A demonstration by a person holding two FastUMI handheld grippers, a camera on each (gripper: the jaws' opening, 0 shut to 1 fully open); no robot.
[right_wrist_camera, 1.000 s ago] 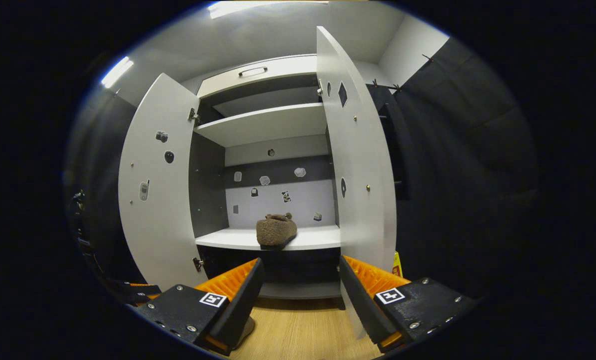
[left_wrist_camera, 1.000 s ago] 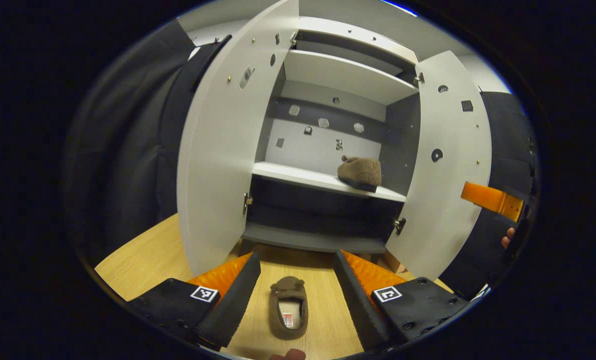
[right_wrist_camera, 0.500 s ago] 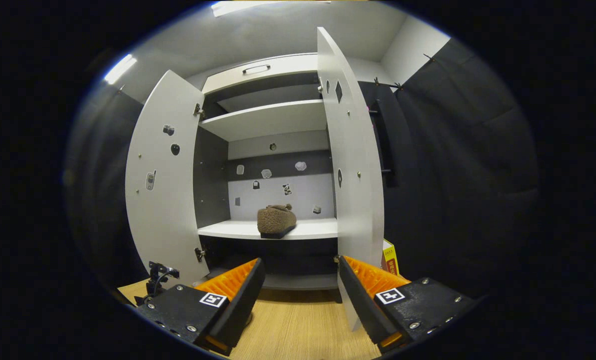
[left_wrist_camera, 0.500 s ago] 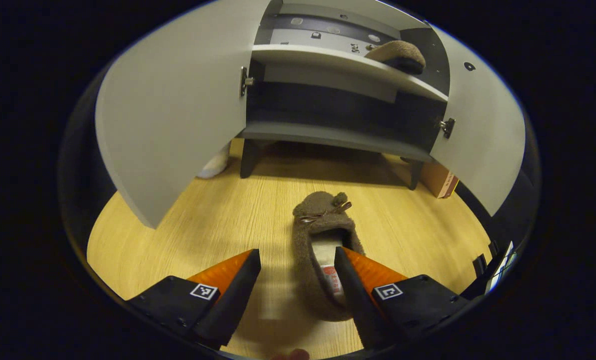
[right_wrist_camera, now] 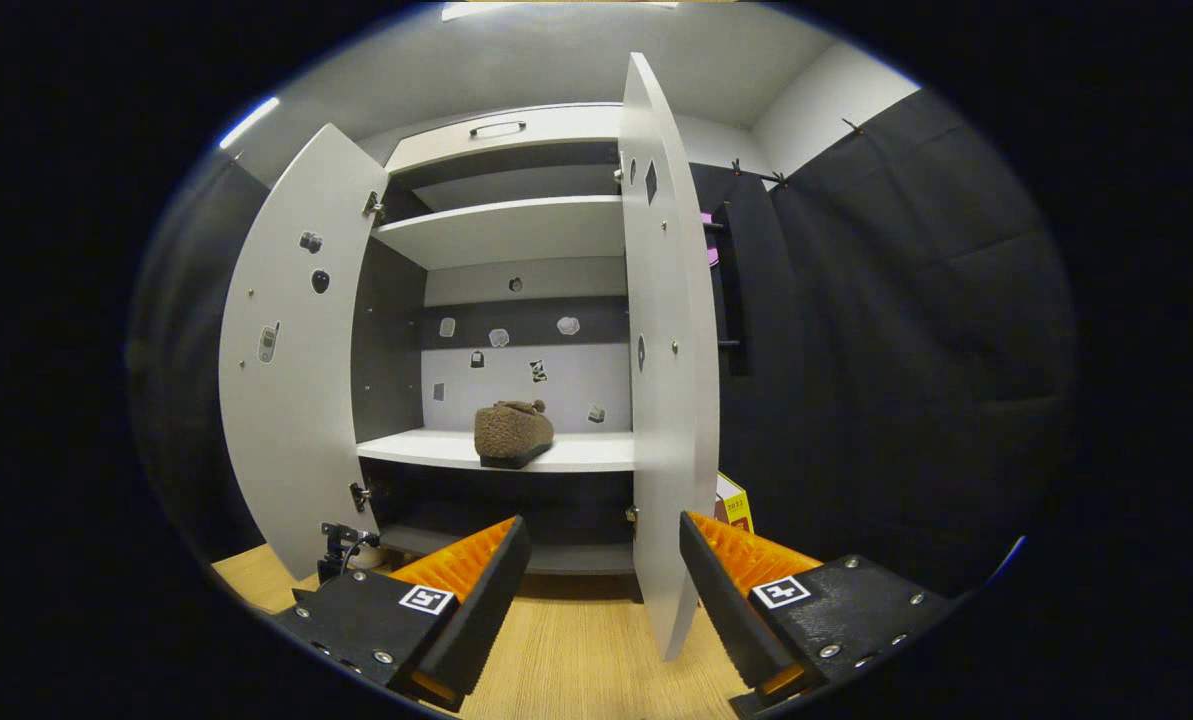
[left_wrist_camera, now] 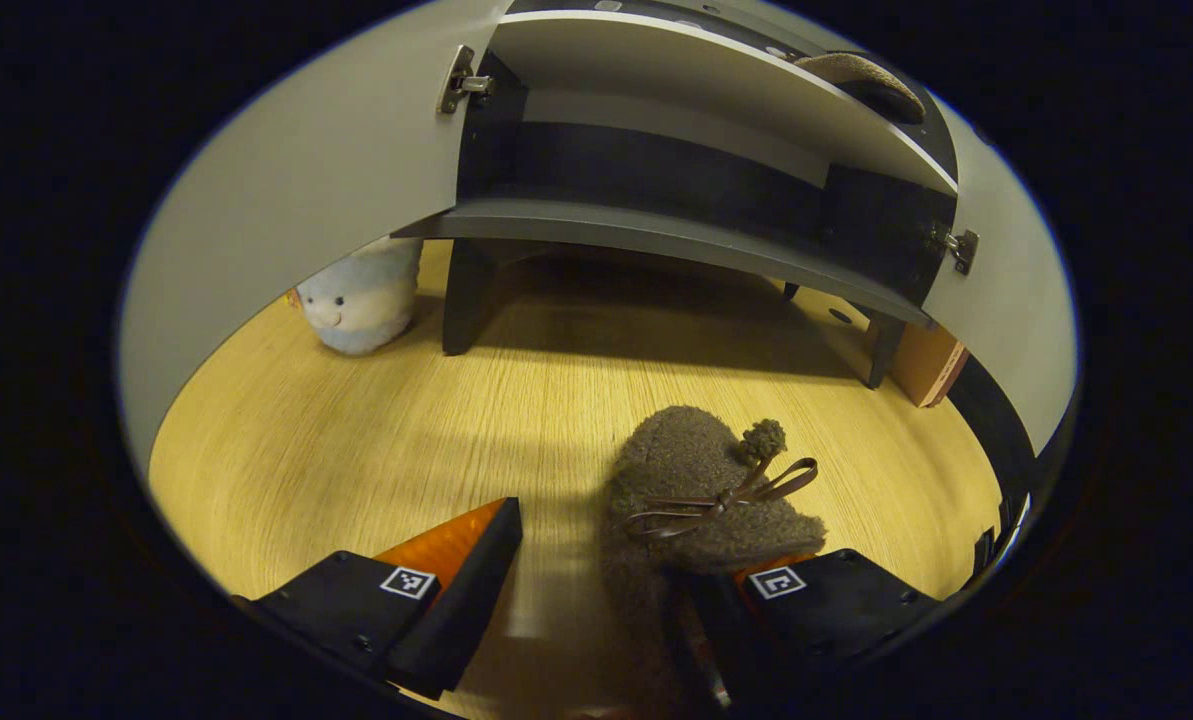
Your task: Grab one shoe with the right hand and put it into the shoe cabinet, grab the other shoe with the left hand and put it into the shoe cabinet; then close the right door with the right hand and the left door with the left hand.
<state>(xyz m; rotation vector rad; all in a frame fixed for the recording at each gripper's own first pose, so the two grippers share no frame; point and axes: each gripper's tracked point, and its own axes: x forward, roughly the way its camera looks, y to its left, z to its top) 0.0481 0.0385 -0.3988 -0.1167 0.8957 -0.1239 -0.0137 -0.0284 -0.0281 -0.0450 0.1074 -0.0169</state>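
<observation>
The left hand-held gripper [left_wrist_camera: 596,590] is wide open low over the floor [left_wrist_camera: 376,430], one finger inside the brown shoe [left_wrist_camera: 691,500] there. The right hand-held gripper [right_wrist_camera: 601,585], open and empty, faces the cabinet [right_wrist_camera: 501,230], where the other shoe [right_wrist_camera: 512,432] sits on a shelf [right_wrist_camera: 576,455].

one shoe [right_wrist_camera: 513,432] on cabinet shelf [right_wrist_camera: 566,452], other shoe [left_wrist_camera: 691,500] on floor [left_wrist_camera: 376,440]

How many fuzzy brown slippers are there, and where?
2: one slipper on the floor at the left gripper, one slipper on the cabinet shelf. None seems hidden.
</observation>
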